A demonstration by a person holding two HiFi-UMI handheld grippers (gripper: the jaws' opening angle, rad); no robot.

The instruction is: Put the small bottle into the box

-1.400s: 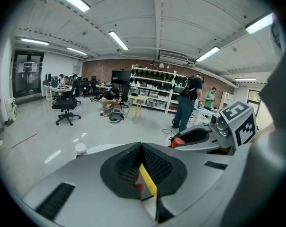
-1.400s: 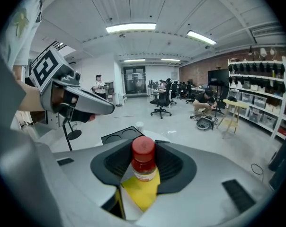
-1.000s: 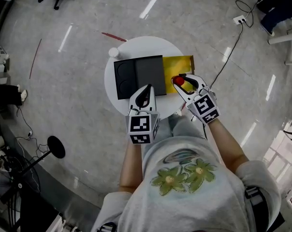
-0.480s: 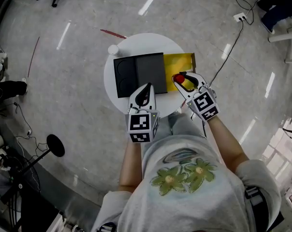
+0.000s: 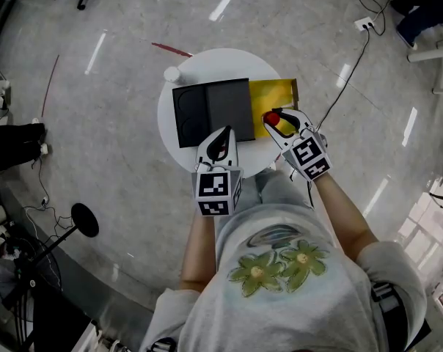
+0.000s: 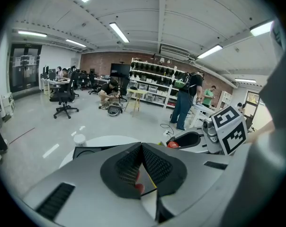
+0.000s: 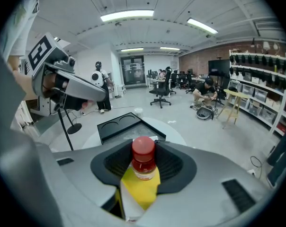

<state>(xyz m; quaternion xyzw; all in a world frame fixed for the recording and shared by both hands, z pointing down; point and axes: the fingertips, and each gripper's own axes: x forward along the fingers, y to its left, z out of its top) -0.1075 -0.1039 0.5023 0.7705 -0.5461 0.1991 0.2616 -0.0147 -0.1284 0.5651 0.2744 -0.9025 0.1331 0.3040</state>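
Right gripper (image 5: 277,123) pinches the small bottle (image 7: 144,162) between its jaws, red cap up. On the round white table (image 5: 221,64) lie a black tray (image 5: 210,112) and, just beside its right edge, the yellow box (image 5: 274,94); the bottle sits over the box's near end. Left gripper (image 5: 221,134), jaws pressed together, hovers at the tray's near edge.

No text, label, brand or number can be read in any view

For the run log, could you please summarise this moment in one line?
right gripper: holds small bottle | small bottle: over yellow box | left gripper: jaws together
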